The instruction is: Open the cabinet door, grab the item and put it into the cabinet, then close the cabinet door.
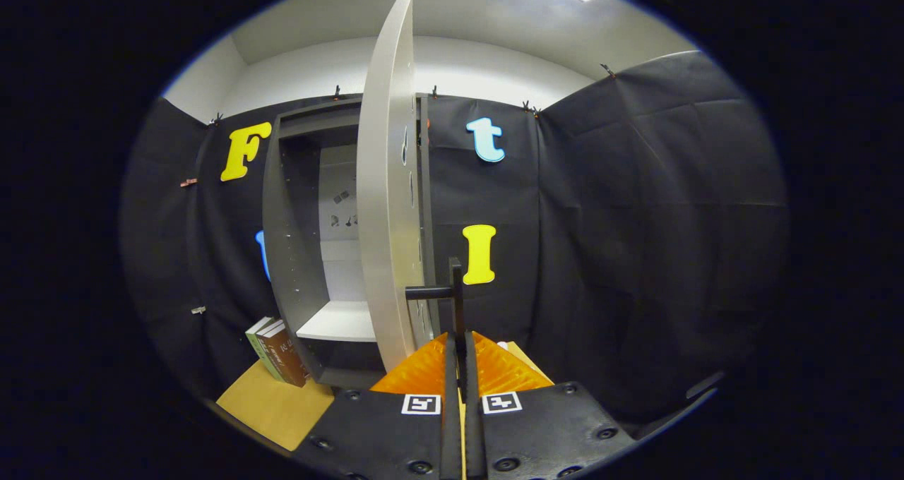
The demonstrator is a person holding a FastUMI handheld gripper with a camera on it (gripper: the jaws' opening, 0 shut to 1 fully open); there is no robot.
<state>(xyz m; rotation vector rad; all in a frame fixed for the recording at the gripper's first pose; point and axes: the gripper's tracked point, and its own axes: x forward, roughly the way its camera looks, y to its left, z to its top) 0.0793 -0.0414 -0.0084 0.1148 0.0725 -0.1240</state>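
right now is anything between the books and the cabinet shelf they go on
Nothing visible: the door is swung open on its handle, which the gripper is shut on. The books lean by the cabinet, left of the shelf.
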